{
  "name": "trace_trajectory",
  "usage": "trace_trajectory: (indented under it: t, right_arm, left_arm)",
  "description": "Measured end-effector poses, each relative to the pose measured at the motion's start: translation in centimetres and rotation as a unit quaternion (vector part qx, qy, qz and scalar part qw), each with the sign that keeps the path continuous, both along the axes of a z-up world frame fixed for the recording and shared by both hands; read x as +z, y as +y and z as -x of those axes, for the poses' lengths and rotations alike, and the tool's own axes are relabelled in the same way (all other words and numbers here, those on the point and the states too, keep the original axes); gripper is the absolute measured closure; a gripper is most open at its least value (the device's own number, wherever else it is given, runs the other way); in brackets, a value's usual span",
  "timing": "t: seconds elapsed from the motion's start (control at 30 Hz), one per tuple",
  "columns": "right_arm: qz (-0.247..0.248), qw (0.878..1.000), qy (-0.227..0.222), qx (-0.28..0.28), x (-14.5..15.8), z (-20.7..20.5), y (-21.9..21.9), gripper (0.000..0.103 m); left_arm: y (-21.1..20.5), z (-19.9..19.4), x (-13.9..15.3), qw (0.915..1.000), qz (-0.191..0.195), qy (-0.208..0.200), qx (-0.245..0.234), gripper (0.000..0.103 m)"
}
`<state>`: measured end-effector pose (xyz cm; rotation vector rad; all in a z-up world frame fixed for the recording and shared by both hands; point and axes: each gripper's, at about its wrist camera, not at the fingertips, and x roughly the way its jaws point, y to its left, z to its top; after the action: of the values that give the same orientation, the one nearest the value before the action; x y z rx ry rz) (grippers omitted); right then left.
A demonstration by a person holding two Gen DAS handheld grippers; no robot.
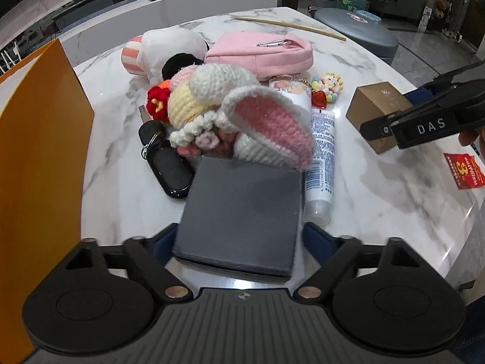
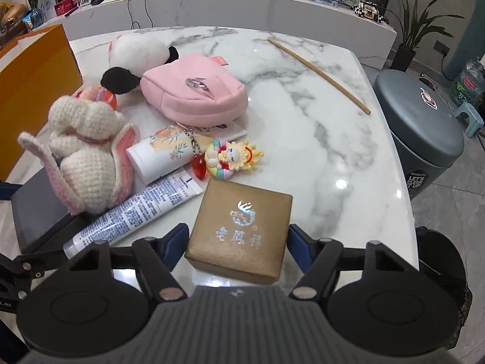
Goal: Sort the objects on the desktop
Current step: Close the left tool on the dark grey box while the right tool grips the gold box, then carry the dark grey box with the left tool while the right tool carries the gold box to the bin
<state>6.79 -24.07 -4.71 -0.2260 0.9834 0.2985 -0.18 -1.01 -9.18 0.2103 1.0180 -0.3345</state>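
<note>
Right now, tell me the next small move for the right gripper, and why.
Probably close the right gripper on the gold box: the box already sits between its open blue fingers, apparently untouched. The left gripper similarly straddles the dark grey box.

Left hand-held gripper (image 1: 239, 236) and right hand-held gripper (image 2: 238, 239), both jaws spread wide.

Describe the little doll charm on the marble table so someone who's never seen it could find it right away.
On the marble table, find the pink pouch. Just in front of it, right of the white tube, lies the doll charm. It alone has a yellow-haired face, pastel beads, and a red heart on a ball chain.
</note>
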Motion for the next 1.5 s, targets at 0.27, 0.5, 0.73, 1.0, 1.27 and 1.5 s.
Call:
trace_trajectory:
  t: [0.27,0.5,0.73,1.0,1.27,1.5]
  right_arm:
    - [0.004,1.0,0.013,-0.002,-0.8,-0.4,0.1,0.036]
    - [-0.013,1.0,0.001,0.004,-0.2,-0.1,-0.2,0.038]
    - [-0.027,1.0,-0.009,0.008,0.9,0.2,-0.1,0.042]
    - [-0.053,0.998,-0.037,0.009,3.8,0.7,-0.6,0.042]
    - [-0.061,0.997,-0.051,0.003,5.0,1.0,-0.8,0.042]
    - [-0.085,0.993,-0.075,0.028,7.5,1.9,1.4,0.042]
  left_arm:
    - [0.1,0.2,0.0,0.9999,0.004,-0.005,-0.009,0.011]
    - [0.8,0.2,1.2,0.9995,0.014,-0.029,0.001,0.012]
    - [1.3,0.1,1.8,0.9992,0.025,-0.033,0.001,0.012]
    - [1.6,0.5,3.6,0.9976,0.045,-0.053,0.002,0.013]
    - [2.6,0.8,5.7,0.9948,0.068,-0.076,0.012,0.013]
    - [4.4,0.5,9.8,0.9887,0.101,-0.108,0.029,0.013]
